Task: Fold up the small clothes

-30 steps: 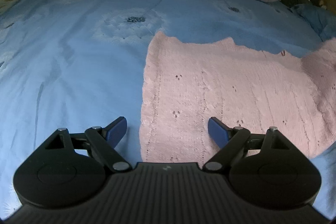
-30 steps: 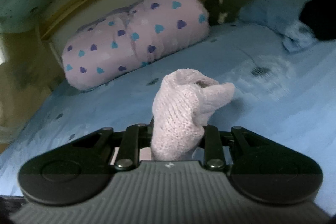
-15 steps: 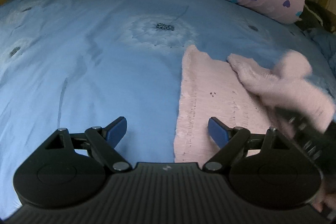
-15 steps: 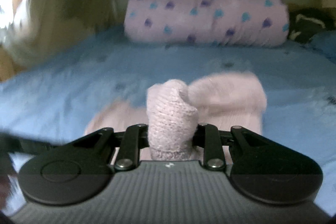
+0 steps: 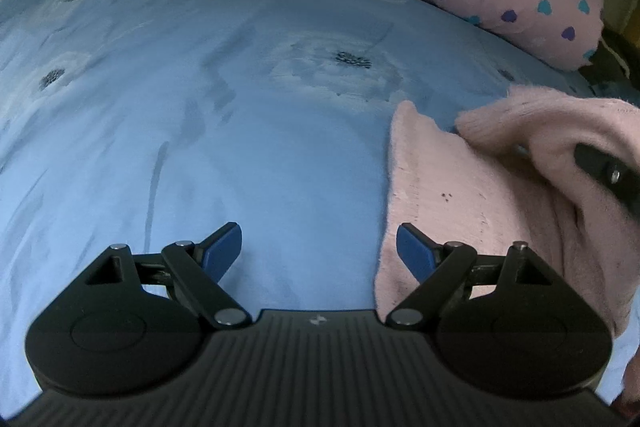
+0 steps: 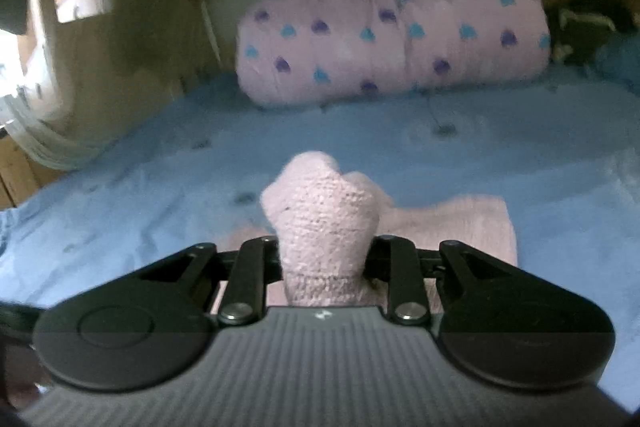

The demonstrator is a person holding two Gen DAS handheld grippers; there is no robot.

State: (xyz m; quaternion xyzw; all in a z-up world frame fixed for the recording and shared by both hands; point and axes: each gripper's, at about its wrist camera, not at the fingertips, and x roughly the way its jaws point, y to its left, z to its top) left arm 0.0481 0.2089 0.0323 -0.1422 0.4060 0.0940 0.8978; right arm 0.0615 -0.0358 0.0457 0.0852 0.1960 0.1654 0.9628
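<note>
A blue floral bedsheet point(image 5: 240, 107) is filling the left wrist view, a pink knit garment point(image 5: 460, 211) lying at three o'clock; the left gripper point(image 5: 318, 247) is hanging wide open above the sheet, empty. In the right wrist view, a heart-print pillow point(image 6: 392, 39) is lying at twelve o'clock, and the right gripper point(image 6: 326, 259) is pinching a bunched fold of the garment.

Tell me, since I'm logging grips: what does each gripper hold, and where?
Right gripper pinches the pink knit garment by a bunched-up edge; left gripper holds nothing.

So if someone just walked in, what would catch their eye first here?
The bunched pink knitted garment clamped in the right claw, raised over the blue flower-print bedsheet. Behind it, the fat pink heart-spotted pillow at the bed's head. The left claw hovers open, empty.
</note>
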